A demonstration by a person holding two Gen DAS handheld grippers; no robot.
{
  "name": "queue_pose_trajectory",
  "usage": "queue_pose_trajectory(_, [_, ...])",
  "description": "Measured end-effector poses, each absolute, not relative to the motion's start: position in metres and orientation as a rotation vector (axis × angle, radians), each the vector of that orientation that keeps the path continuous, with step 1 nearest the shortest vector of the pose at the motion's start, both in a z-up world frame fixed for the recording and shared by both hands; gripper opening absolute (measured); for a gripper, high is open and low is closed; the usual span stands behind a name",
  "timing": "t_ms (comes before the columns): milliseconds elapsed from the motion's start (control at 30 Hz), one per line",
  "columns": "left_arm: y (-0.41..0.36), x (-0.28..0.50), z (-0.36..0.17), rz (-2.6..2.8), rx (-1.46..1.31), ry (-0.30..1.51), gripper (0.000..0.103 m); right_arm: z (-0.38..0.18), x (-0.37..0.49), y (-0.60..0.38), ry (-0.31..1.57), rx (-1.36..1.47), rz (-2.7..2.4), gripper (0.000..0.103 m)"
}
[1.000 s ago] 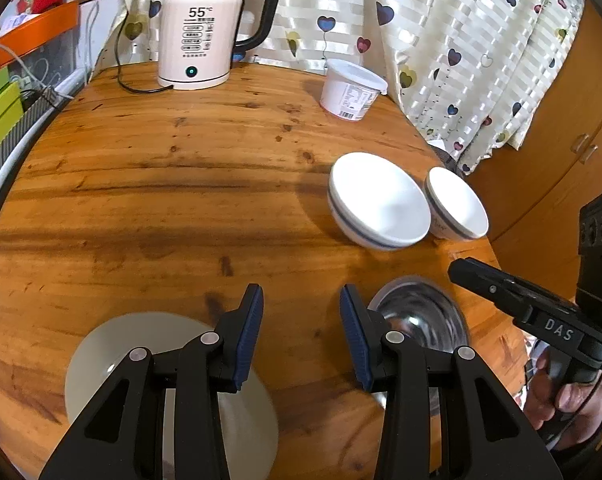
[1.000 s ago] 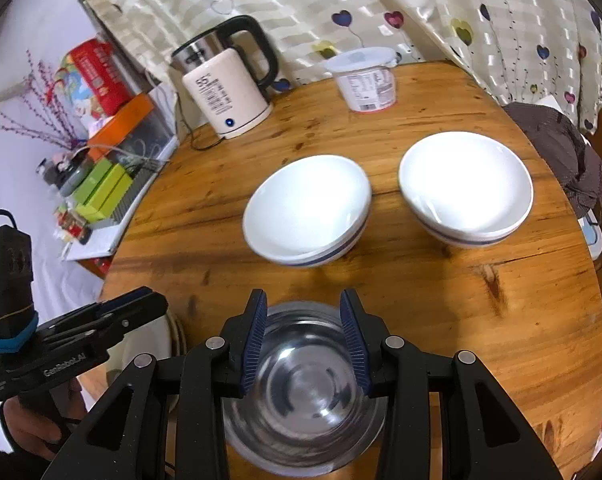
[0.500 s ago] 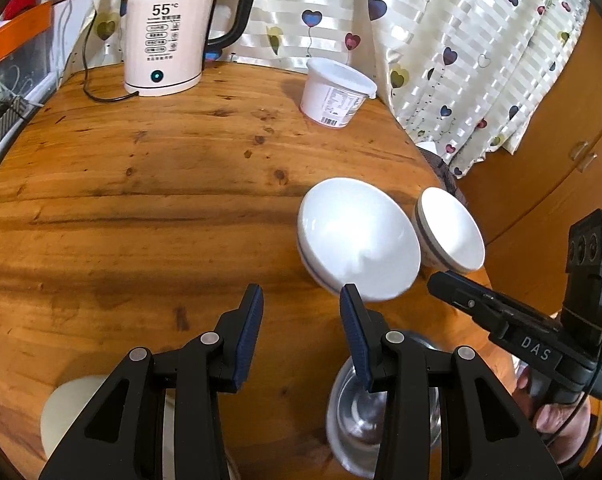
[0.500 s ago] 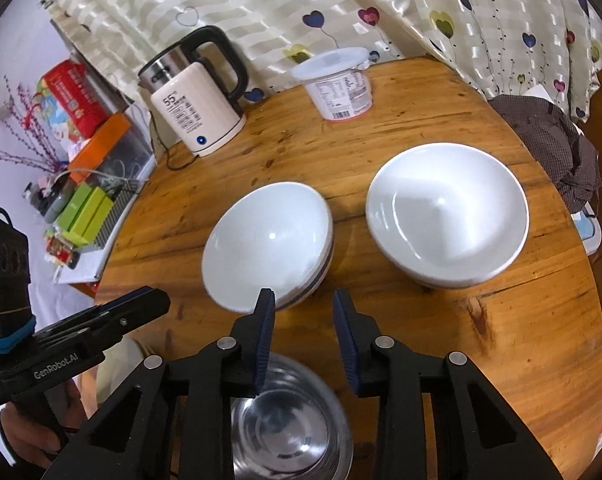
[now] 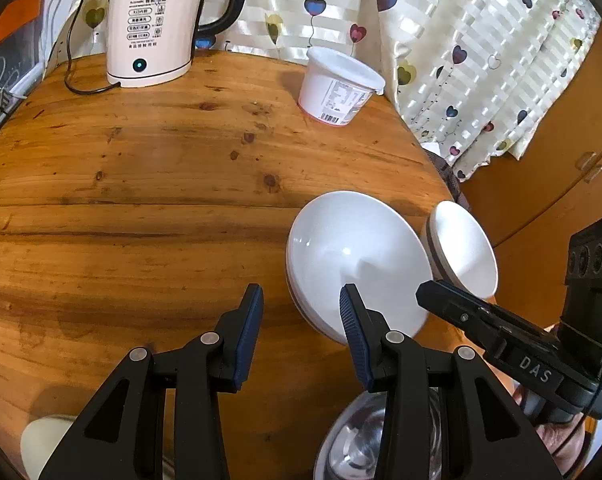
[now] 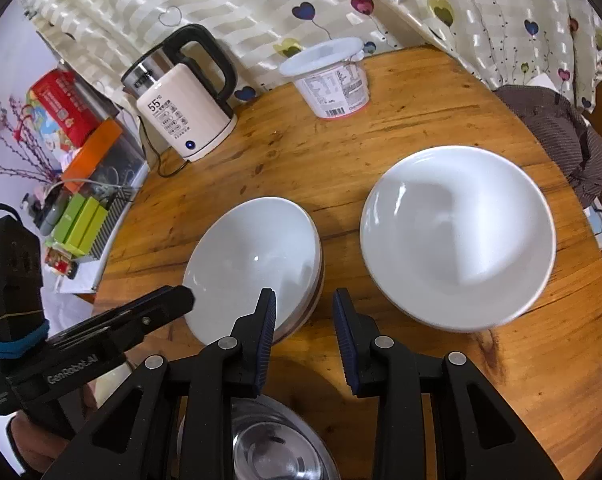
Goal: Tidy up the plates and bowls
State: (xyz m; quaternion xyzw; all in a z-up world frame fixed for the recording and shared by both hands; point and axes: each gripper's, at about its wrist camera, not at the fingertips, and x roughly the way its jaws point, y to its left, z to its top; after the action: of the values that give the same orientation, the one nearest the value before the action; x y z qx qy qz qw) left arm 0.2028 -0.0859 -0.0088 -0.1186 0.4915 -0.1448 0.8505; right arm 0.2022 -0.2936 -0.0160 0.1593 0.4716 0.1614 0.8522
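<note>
Two white bowls (image 6: 457, 236), one steel bowl (image 6: 269, 444), one kettle (image 6: 185, 100), one tub (image 6: 333, 80).

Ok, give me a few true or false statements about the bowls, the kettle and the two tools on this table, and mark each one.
1. The kettle display reads 55. True.
2. Two white bowls sit on the table, the left bowl and the right bowl. True.
3. The left tool is clamped on a white bowl. False: nothing is between its pads.
4. The tub has no lid. False: a white lid covers it.
5. A steel bowl lies near the table edge, below the right tool. True.
6. The right bowl holds soup. False: it is empty.
</note>
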Motion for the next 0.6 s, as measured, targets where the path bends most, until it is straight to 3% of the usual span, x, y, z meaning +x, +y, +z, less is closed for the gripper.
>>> queue_pose_trajectory(200, [-0.090,0.210,-0.018,-0.310,-0.254,1.049,0.041,-0.022,0.208,-0.294,1.003,0.348,0.344,0.024])
queue_pose_trajectory(267, [-0.092,0.210,-0.019,-0.311,-0.246,1.050,0.032,-0.022,0.209,-0.293,1.001,0.349,0.350,0.022])
queue_pose_trajectory(400, [-0.095,0.212,-0.022,-0.318,-0.234,1.051,0.025,-0.022,0.211,-0.292,0.998,0.338,0.350,0.019])
queue_pose_trajectory(600, [-0.097,0.212,-0.020,-0.309,-0.220,1.046,0.025,-0.021,0.212,-0.290,0.996,0.326,0.348,0.018])
